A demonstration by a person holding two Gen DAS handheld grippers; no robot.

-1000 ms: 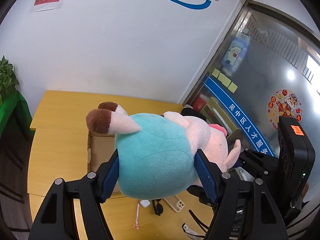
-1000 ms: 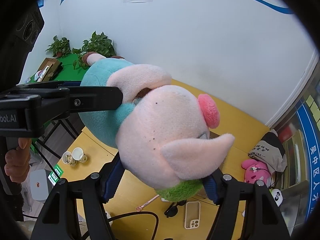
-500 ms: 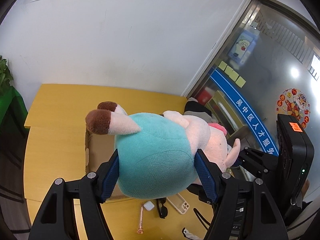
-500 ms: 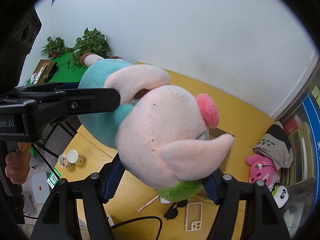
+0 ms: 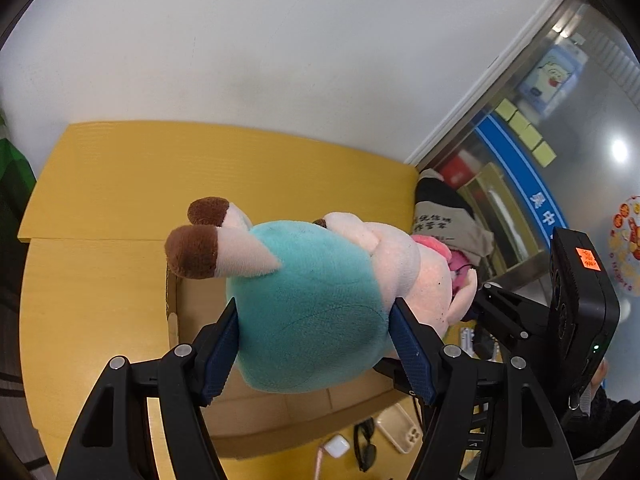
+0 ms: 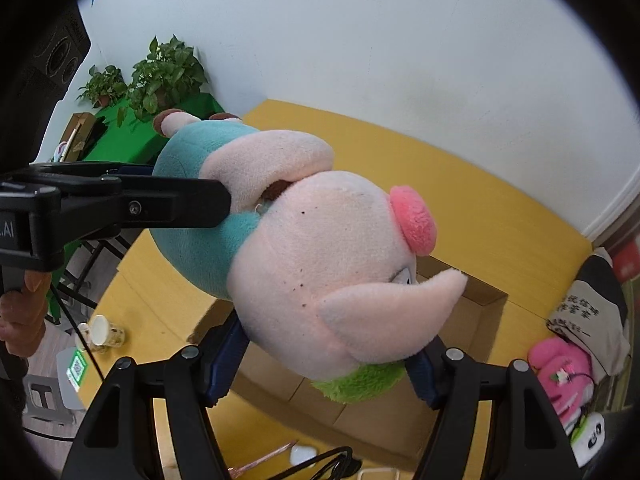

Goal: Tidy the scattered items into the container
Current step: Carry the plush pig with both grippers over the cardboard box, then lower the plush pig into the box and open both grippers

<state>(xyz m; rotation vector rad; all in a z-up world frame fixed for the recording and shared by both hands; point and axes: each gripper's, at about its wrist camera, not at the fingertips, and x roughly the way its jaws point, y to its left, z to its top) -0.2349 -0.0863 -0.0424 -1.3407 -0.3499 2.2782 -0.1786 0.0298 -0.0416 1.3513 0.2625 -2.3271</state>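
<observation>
Left gripper (image 5: 316, 344) clamped on the teal belly of a large soft plush pig with a teal body, pale pink head and brown-tipped legs (image 5: 312, 304); blue-padded fingers (image 5: 220, 344) pressed into the stuffing on both flanks. Right gripper (image 6: 328, 364) clamped on the same toy at the head end, around the green collar under the pink head (image 6: 332, 280), pads sunk in at either side. Held aloft between the two, touching nothing below.

Long axis of the toy laid roughly level, running from the legs on the left gripper's side to the snout and ear on the right gripper's side; each hand about equally near its own end, so neither better placed to lower it alone.

Directly beneath and just beyond the toy: an open brown cardboard box (image 5: 192, 312) on a yellow wooden table (image 5: 120, 184), its far wall and corner visible past the ear in the right wrist view (image 6: 480, 300). Box mouth seemingly long enough to take the toy lengthwise, though most of the opening was hidden behind the plush; judged a straight descent with both ends kept level.

Still loose on the table near the box's front wall: a pair of black glasses (image 5: 366, 444), a pale phone case (image 5: 400, 434), a small white square case (image 5: 336, 448), a thin pink pen (image 6: 264, 458); further off, a paper cup (image 6: 106, 330) at the table's edge.
</observation>
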